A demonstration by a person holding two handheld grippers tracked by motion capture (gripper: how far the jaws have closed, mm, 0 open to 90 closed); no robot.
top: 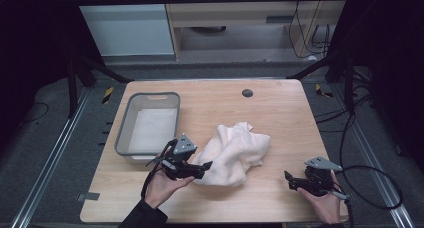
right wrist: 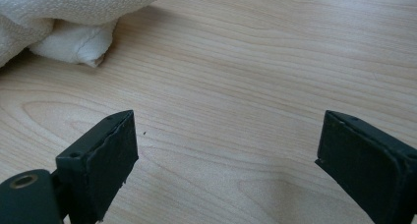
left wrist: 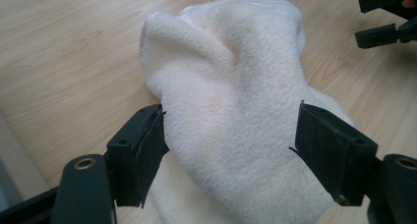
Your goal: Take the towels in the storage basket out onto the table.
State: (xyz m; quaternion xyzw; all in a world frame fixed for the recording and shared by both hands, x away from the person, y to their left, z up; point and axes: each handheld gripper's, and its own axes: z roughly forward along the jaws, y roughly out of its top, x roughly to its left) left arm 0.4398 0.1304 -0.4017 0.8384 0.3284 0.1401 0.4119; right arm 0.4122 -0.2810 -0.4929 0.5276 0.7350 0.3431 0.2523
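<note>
Lying crumpled near the middle of the wooden table [top: 280, 118], just right of the grey plastic bin [top: 148, 96]: a cream terry towel [top: 235, 150]. Straddling its near-left bulge with the left gripper [top: 206, 164], jaws standing apart on either side of the pile, pads looking beside the cloth rather than pressing it, so nothing gripped yet. Hovering low over bare wood toward the near-right corner, well apart from the towel: the right gripper [top: 288, 177], jaws spread wide and empty. Judging the step in hand as taking a first hold of the towel. Doing it well probably meaning sinking the left jaws lower around one thick fold instead of the whole heap, closing fully before lifting, and bringing the right gripper across to the loose corner showing in the right gripper view, keeping cloth from dragging off the table edge.
</note>
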